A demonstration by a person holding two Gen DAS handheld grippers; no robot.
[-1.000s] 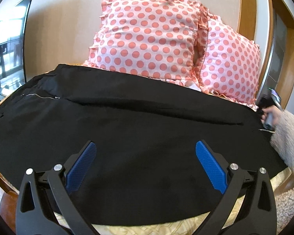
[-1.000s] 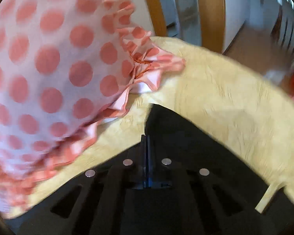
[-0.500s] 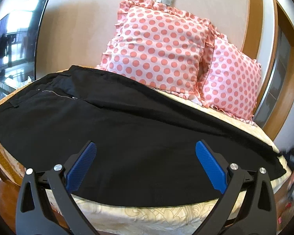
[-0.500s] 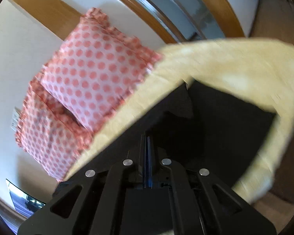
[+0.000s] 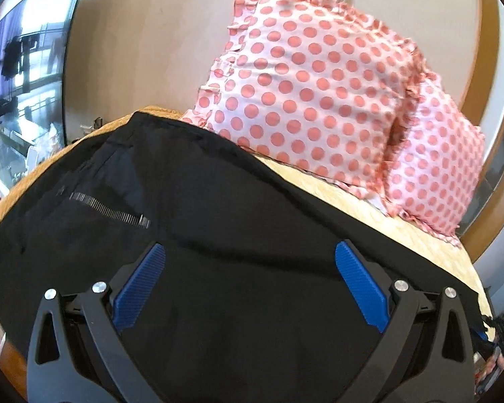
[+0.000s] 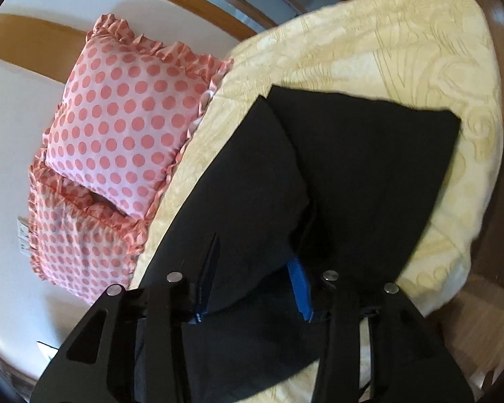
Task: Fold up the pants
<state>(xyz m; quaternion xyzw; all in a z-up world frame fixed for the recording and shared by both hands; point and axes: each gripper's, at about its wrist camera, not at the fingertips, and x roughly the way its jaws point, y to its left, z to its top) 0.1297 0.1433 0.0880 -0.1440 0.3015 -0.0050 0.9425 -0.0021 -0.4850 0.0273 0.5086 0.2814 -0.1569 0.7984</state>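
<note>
Black pants (image 5: 238, 221) lie spread lengthwise across the bed, waist and open zipper (image 5: 109, 213) to the left. My left gripper (image 5: 250, 268) is open and empty, hovering just above the middle of the pants. In the right wrist view the leg ends (image 6: 363, 154) lie on the cream bedspread, one leg overlapping the other. My right gripper (image 6: 252, 268) is open over the leg fabric; a fold of cloth lies between its blue pads (image 6: 299, 285), not clamped.
Two pink polka-dot pillows (image 5: 319, 94) lean on the wall behind the pants, also in the right wrist view (image 6: 124, 127). Cream bedspread (image 6: 403, 50) ends at the bed's corner. A television (image 5: 20, 67) stands left. A wooden door frame (image 5: 494, 181) is at right.
My right gripper has opened from shut and pulled back from the leg end. My left gripper has moved in closer and left, toward the waist side.
</note>
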